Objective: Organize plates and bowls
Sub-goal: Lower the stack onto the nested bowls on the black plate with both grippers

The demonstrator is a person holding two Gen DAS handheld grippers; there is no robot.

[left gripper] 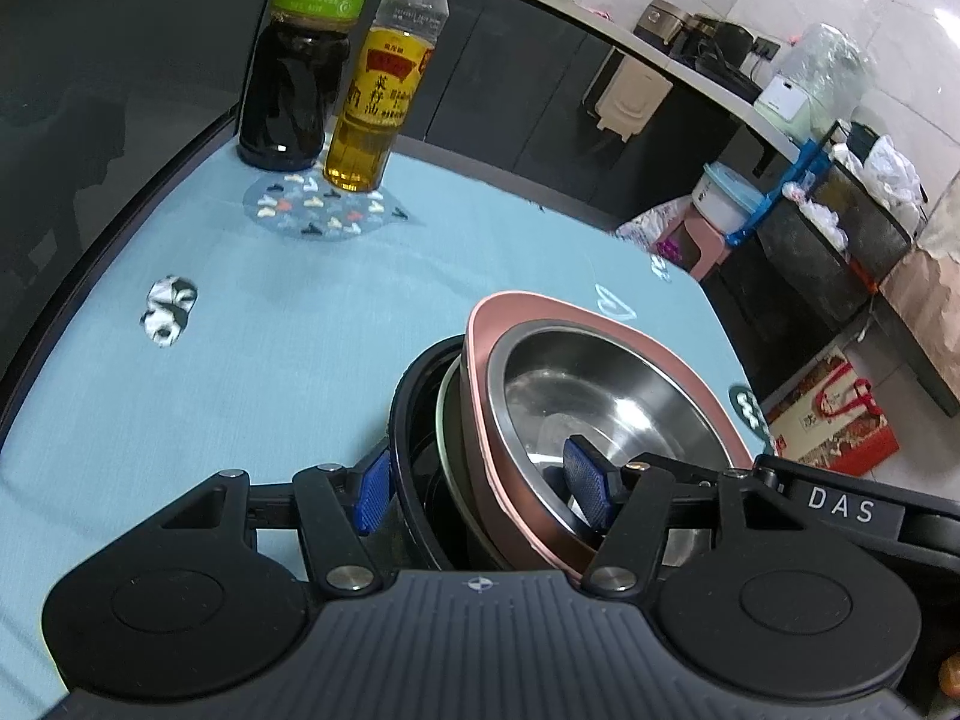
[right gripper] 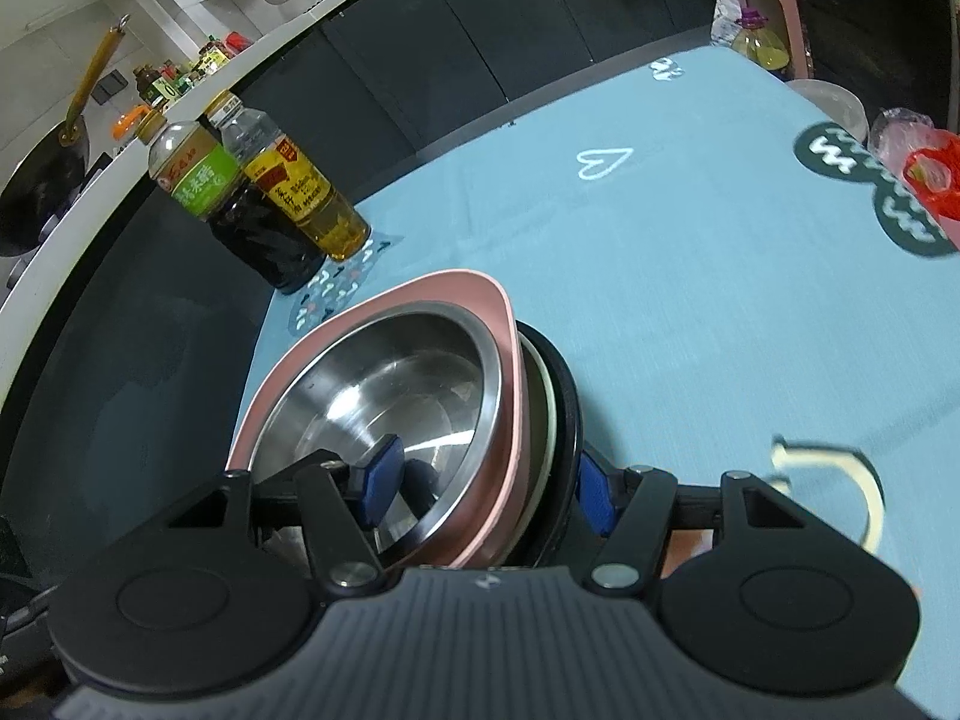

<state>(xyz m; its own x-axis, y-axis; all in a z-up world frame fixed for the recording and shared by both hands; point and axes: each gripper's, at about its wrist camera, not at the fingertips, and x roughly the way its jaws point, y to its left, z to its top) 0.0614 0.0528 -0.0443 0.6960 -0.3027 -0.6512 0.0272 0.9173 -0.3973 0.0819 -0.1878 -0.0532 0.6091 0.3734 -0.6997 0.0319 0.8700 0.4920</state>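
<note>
A nested stack sits between both grippers over the light blue tablecloth (left gripper: 288, 360). It is a steel bowl (left gripper: 606, 384) inside a pink bowl (left gripper: 540, 309), then a pale dish and a black bowl (left gripper: 408, 396) outermost. My left gripper (left gripper: 480, 486) clamps the stack's near side, one blue pad against the black bowl's outside and the other inside the steel bowl. My right gripper (right gripper: 489, 483) clamps the opposite side of the stack (right gripper: 384, 384) the same way. The right gripper's black body (left gripper: 840, 504) shows beside the stack in the left wrist view.
A dark vinegar bottle (left gripper: 294, 72) and a yellow oil bottle (left gripper: 378, 96) stand on a patterned mat (left gripper: 318, 213) at the table's far corner. A black-and-white scrap (left gripper: 168, 309) lies left. A red-and-clear bag (right gripper: 924, 174) and a white bowl (right gripper: 831, 99) sit at the far right edge.
</note>
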